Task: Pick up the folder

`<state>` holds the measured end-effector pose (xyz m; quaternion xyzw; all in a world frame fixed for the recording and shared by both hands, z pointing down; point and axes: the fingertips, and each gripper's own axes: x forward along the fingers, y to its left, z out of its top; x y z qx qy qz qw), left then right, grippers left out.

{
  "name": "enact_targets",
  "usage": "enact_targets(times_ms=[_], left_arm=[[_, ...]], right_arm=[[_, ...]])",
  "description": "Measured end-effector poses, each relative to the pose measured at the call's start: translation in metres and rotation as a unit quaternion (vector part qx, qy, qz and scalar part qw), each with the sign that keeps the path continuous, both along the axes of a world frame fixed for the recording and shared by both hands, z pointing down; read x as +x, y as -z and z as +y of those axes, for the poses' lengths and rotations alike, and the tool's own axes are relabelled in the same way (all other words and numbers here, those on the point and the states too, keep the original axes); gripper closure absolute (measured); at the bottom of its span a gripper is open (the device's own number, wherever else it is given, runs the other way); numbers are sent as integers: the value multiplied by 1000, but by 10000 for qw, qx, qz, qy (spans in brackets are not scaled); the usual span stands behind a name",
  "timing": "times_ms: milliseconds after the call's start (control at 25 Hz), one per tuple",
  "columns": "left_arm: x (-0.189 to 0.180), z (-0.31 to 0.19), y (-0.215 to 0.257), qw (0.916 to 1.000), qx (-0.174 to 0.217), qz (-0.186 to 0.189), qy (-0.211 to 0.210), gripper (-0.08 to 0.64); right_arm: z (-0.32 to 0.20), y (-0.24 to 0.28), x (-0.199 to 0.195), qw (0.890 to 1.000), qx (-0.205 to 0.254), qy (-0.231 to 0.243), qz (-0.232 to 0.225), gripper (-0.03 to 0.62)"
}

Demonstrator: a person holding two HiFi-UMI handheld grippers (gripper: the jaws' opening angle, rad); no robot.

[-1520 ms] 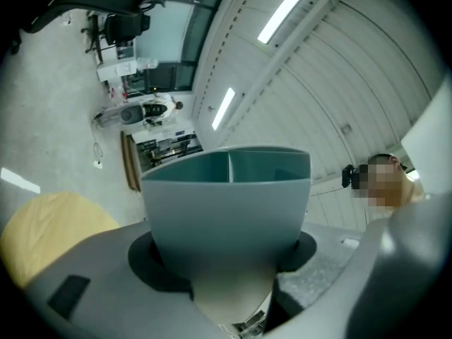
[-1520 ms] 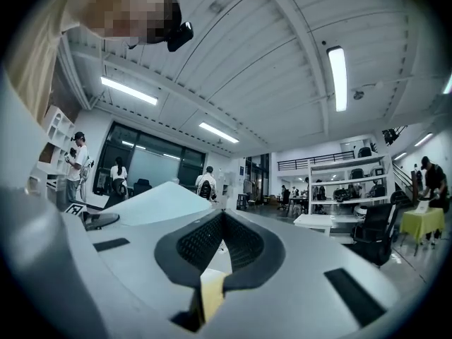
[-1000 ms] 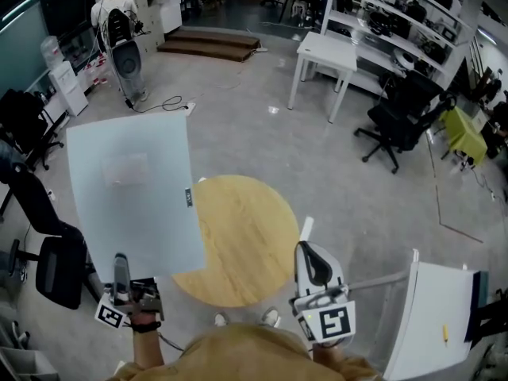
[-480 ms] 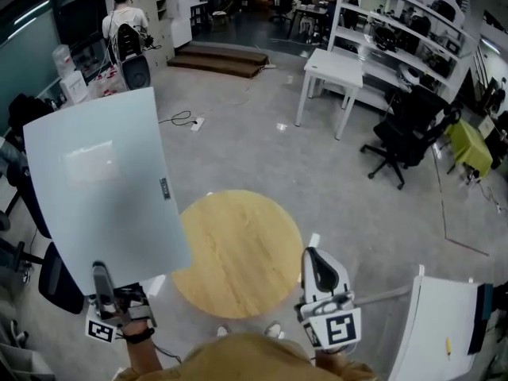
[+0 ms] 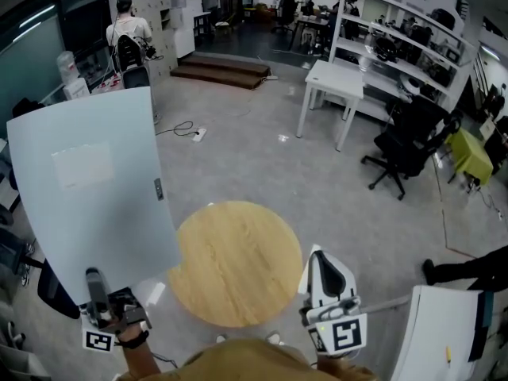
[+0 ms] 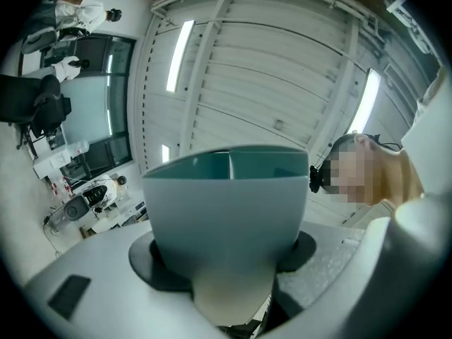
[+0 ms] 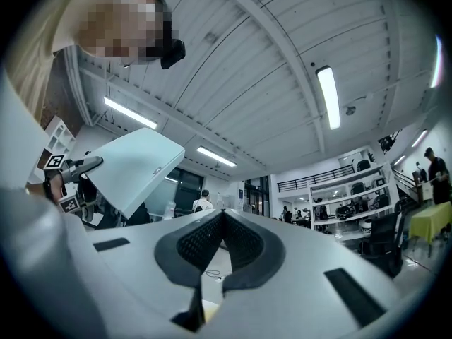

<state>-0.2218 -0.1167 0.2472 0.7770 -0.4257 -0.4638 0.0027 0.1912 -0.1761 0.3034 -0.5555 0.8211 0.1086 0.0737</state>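
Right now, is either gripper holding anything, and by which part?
The left gripper clamps the pale blue-grey flat folder at its bottom edge, near a corner. The right gripper is shut and empty.

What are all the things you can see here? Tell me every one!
folder: one, pale blue-grey, held up in the air at the left
round table: one, light wood, in the middle, just ahead of the person
white table: one, white, far back, right of centre
office chair: one clear, black, right of the white table
person with a backpack: one, standing far back at the left
left gripper: one, dark grey, shut on the folder's bottom edge
right gripper: one, white, jaws together, empty, low at the right
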Motion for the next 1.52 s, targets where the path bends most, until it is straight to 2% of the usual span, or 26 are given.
enact_targets(times_ms=[520, 680, 1000, 1160, 1520], left_arm=[[19, 6, 15, 9997, 158, -113, 179, 282], [31, 6, 4, 9999, 51, 86, 11, 282], [35, -10, -26, 9994, -264, 193, -80, 282], [33, -19, -24, 9991, -300, 214, -188, 282], [42, -35, -17, 9983, -359, 175, -431, 282]], right_arm=[[-4, 20, 23, 9998, 217, 10, -29, 594], [-7, 22, 34, 9996, 258, 4, -71, 594], [-20, 5, 39, 9998, 157, -101, 58, 594], [-21, 3, 33, 9996, 105, -137, 203, 594], [-21, 9, 41, 9995, 95, -294, 80, 594]])
